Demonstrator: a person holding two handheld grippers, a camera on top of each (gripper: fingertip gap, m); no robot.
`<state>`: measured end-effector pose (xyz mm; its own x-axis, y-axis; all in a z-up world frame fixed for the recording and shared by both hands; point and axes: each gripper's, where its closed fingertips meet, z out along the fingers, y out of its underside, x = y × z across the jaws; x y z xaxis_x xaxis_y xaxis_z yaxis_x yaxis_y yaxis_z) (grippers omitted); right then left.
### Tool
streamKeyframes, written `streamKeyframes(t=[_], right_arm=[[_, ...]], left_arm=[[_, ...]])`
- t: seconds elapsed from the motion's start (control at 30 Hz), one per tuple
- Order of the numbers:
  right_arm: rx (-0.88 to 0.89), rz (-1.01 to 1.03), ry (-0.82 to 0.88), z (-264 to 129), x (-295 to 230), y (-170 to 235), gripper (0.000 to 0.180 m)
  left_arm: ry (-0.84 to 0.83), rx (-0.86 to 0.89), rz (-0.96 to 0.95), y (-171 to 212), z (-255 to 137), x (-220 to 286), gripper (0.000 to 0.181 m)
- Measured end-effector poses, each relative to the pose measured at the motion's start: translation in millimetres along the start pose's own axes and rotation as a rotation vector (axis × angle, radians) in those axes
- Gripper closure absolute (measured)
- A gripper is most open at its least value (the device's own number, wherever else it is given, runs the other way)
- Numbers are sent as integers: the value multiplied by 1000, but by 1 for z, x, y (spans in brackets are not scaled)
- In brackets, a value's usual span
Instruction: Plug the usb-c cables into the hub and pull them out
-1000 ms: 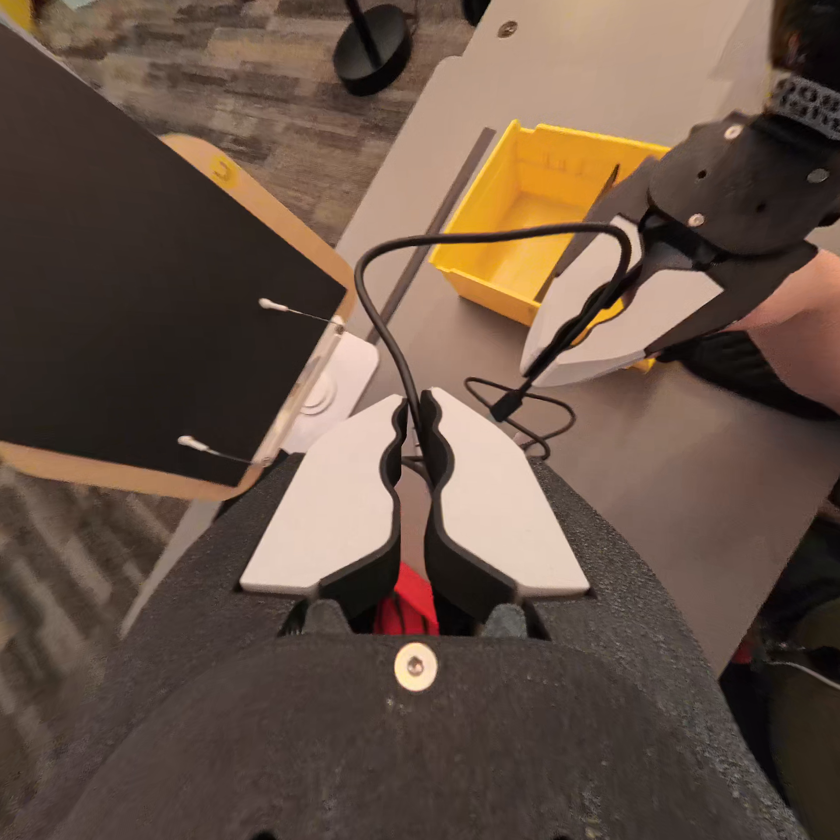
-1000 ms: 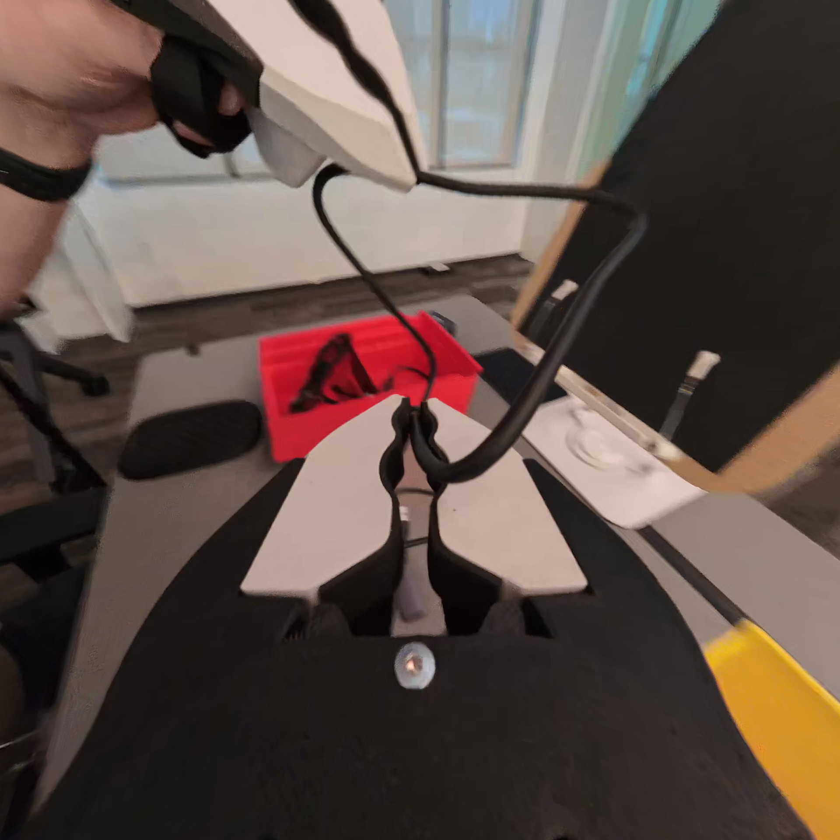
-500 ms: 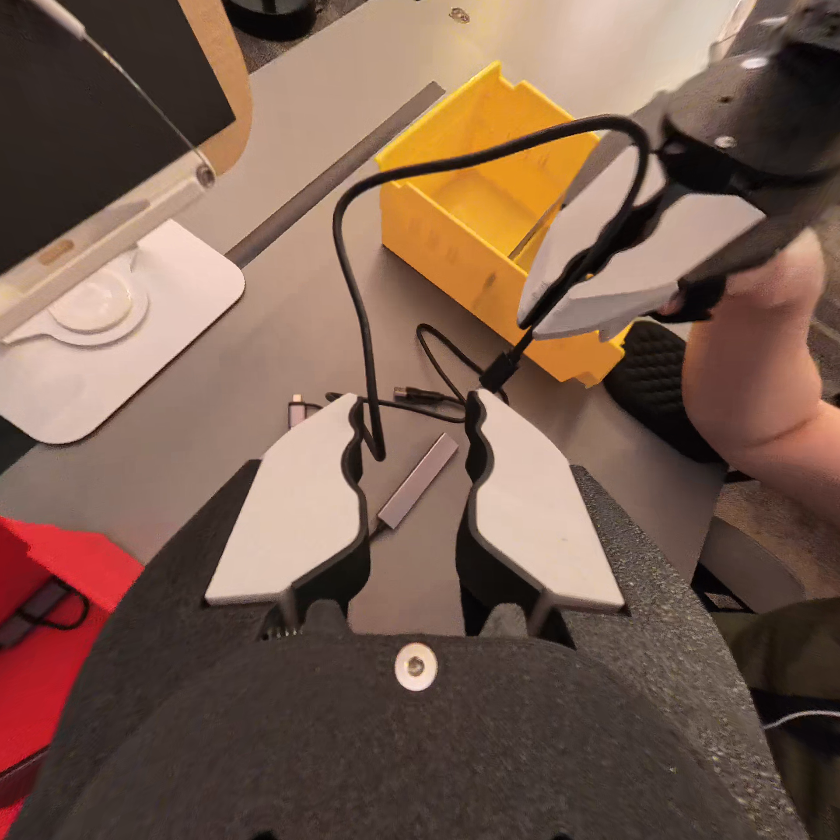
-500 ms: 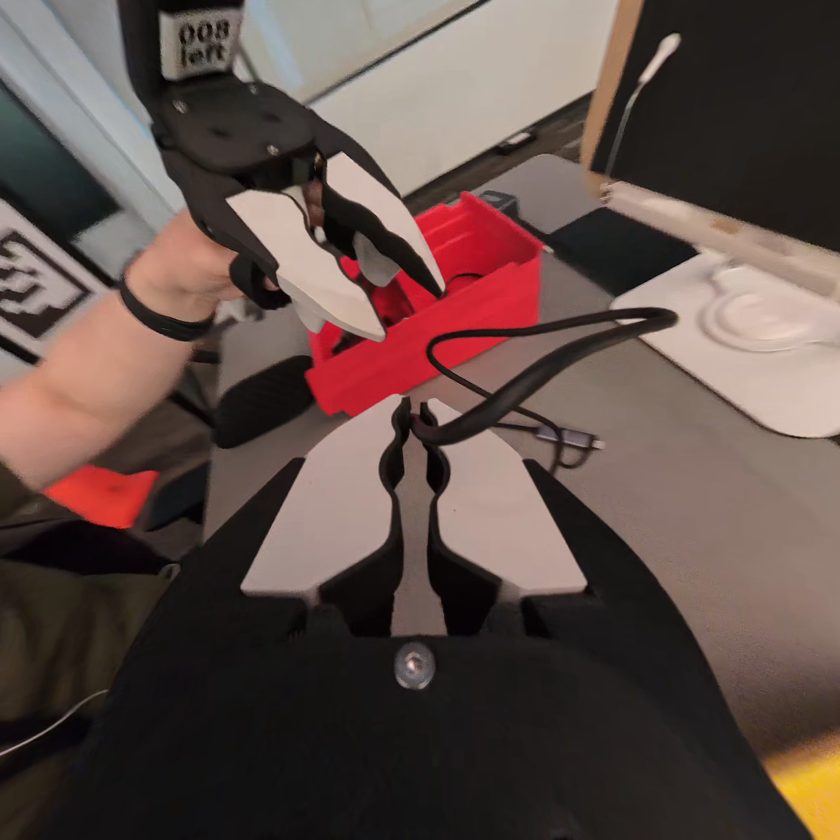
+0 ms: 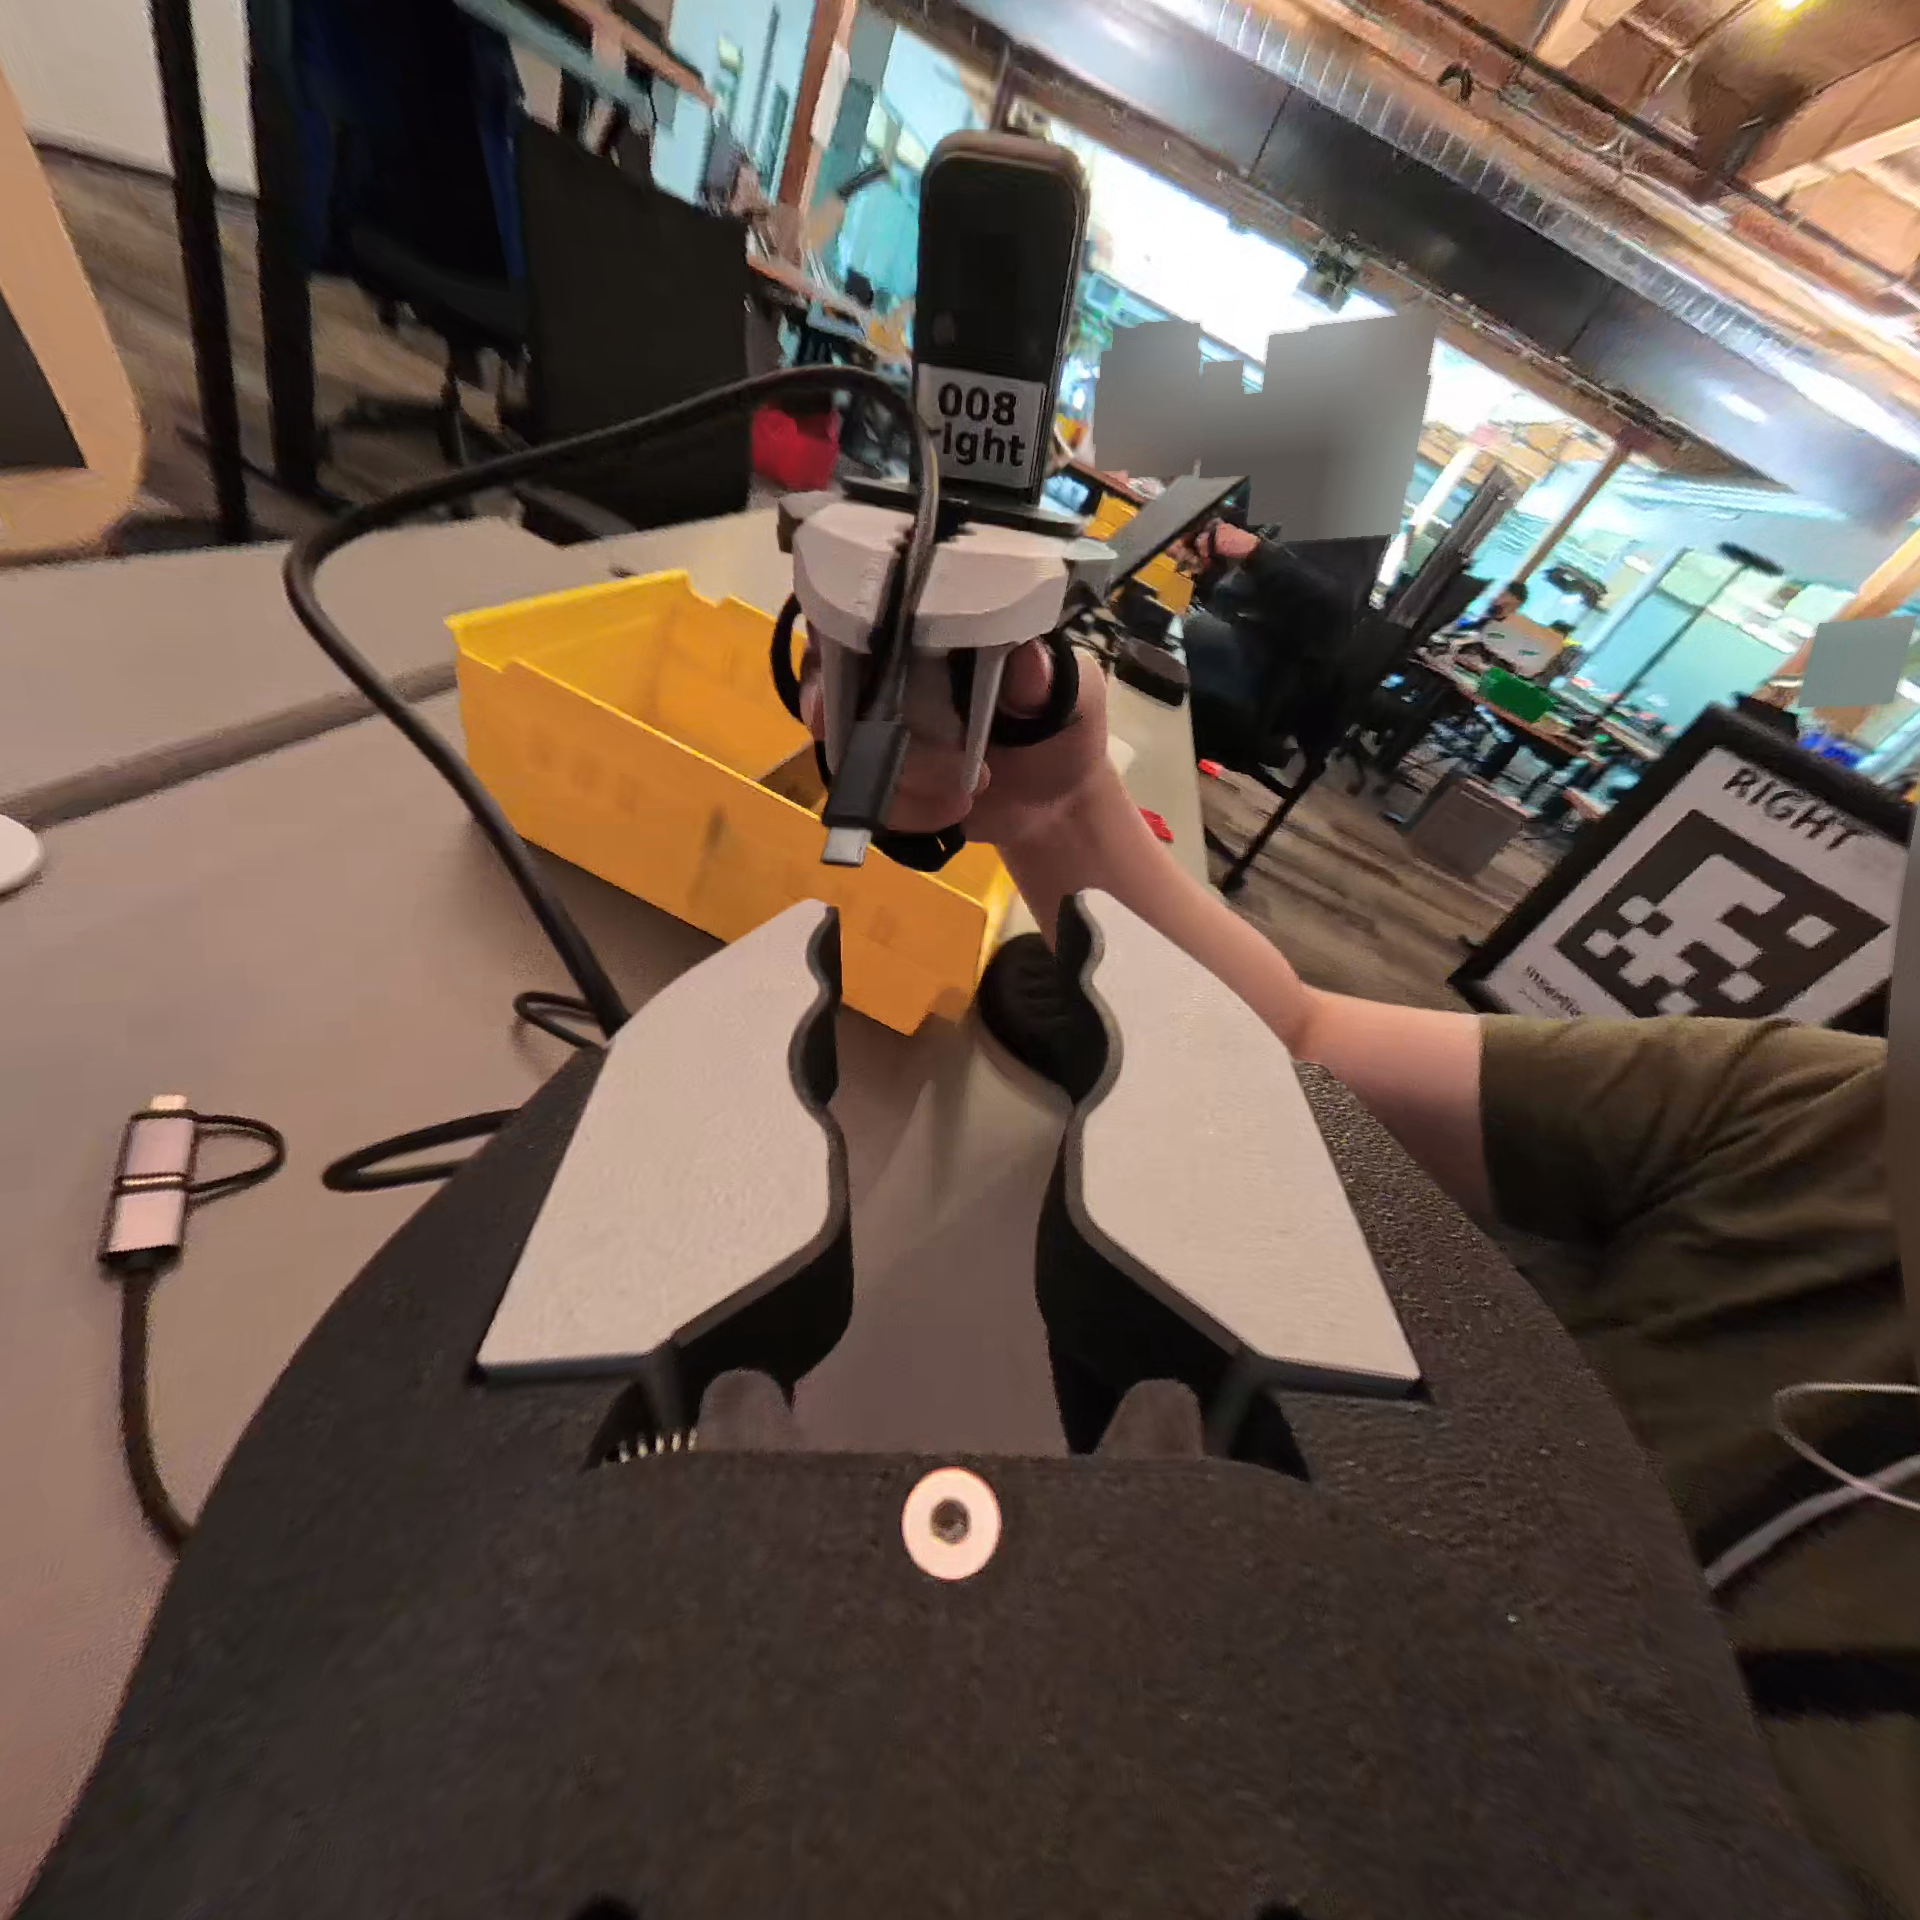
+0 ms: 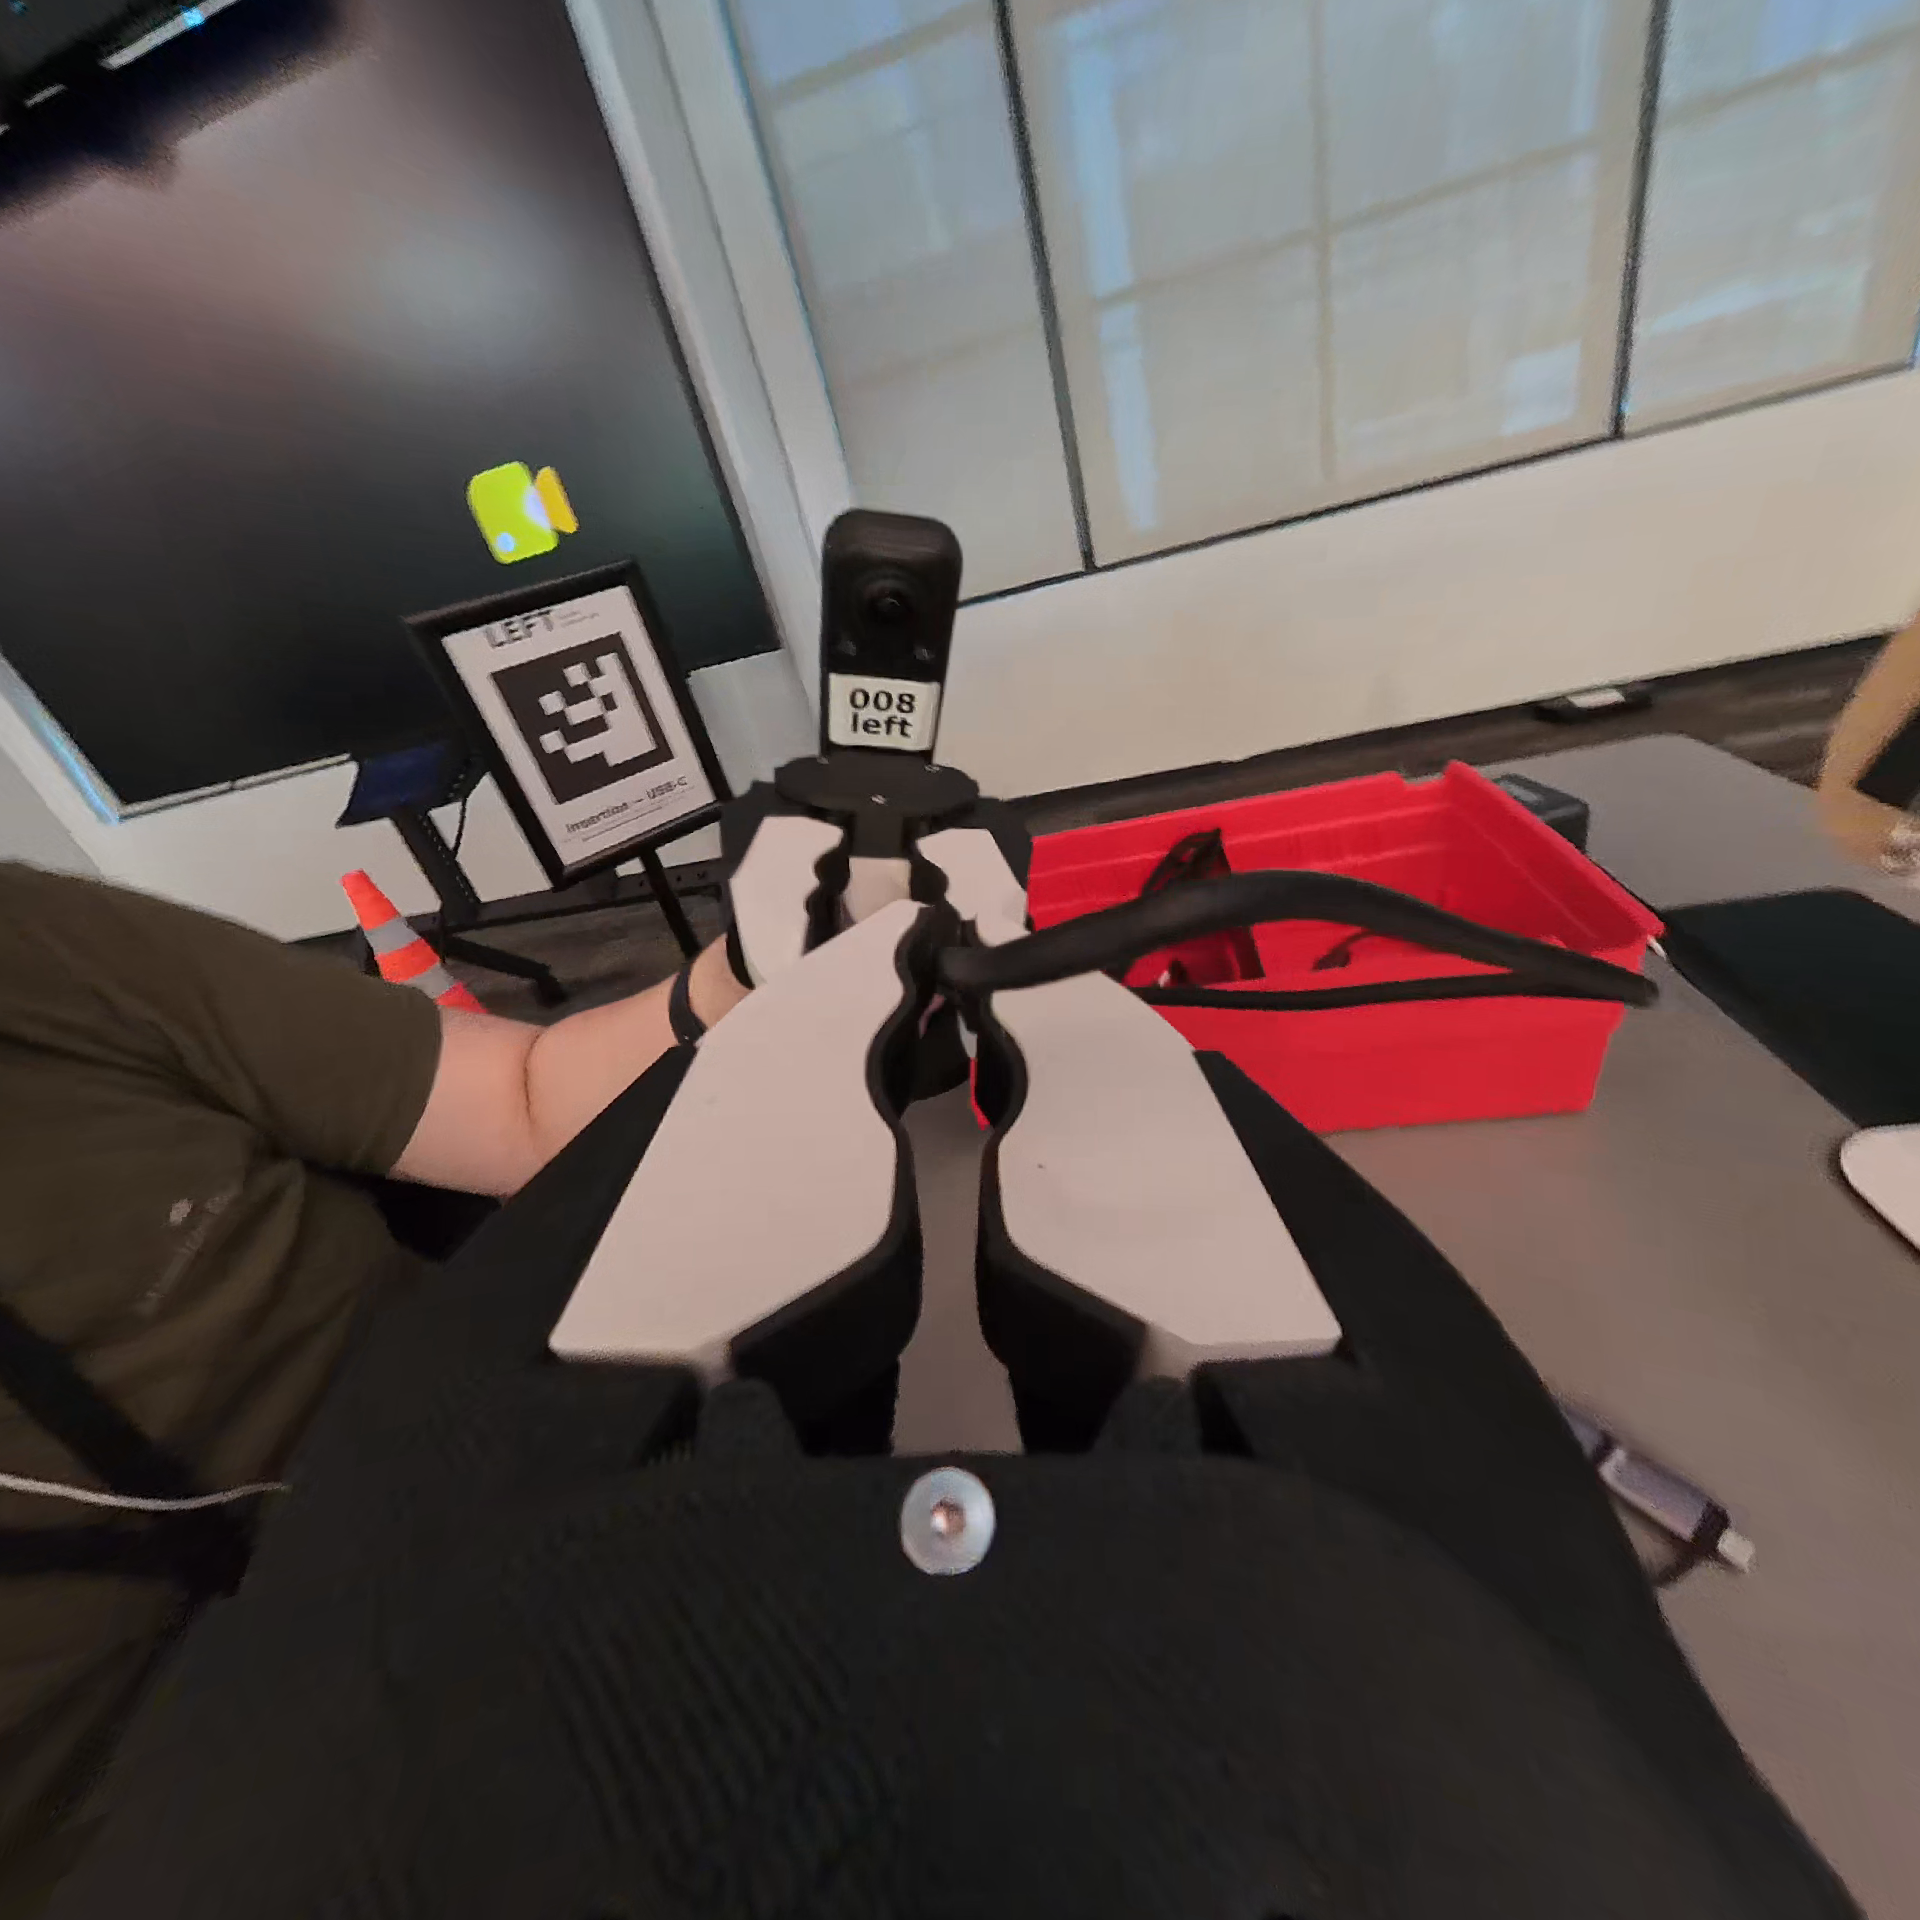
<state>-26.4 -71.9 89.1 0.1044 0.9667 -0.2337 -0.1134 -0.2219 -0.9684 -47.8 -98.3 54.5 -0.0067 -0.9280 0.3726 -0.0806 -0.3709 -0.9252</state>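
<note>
USB-C cable pinched near its plug in right gripper, held above yellow bin, left gripper spread wide and empty, hub left of bin on counter; trailing slack liable to drag hub askew.

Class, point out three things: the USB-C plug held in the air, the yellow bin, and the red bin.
USB-C plug [image 5: 860,792]: left wrist view, on its black housing.
yellow bin [image 5: 623,748]: left wrist view, on its near side wall.
red bin [image 6: 1455,1060]: right wrist view, on its front wall.

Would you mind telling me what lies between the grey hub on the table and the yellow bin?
In the left wrist view, only bare table crossed by the black cable separates the hub from the yellow bin.
</note>
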Motion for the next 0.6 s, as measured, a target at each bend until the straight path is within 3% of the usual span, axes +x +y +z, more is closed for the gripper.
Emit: streamKeyframes(t=[0.1, 0.23, 0.33, 0.5, 0.6], right_arm=[[25, -66, -77, 5, -14, 0, 176], [35, -123, -173, 10, -33, 2, 175], [23, -166, -205, 13, -41, 5, 175], [15, -197, -247, 14, -50, 8, 175], [7, -217, -240, 13, -49, 11, 175]], left_arm=[[-77, 72, 55, 4, -3, 0, 141], [25, 212, 8, -7, -12, 12, 143], [139, 201, 6, -6, -9, 27, 143], [167, 106, 1, 8, 7, 29, 144], [224, 117, -32, 10, 9, 33, 161]])
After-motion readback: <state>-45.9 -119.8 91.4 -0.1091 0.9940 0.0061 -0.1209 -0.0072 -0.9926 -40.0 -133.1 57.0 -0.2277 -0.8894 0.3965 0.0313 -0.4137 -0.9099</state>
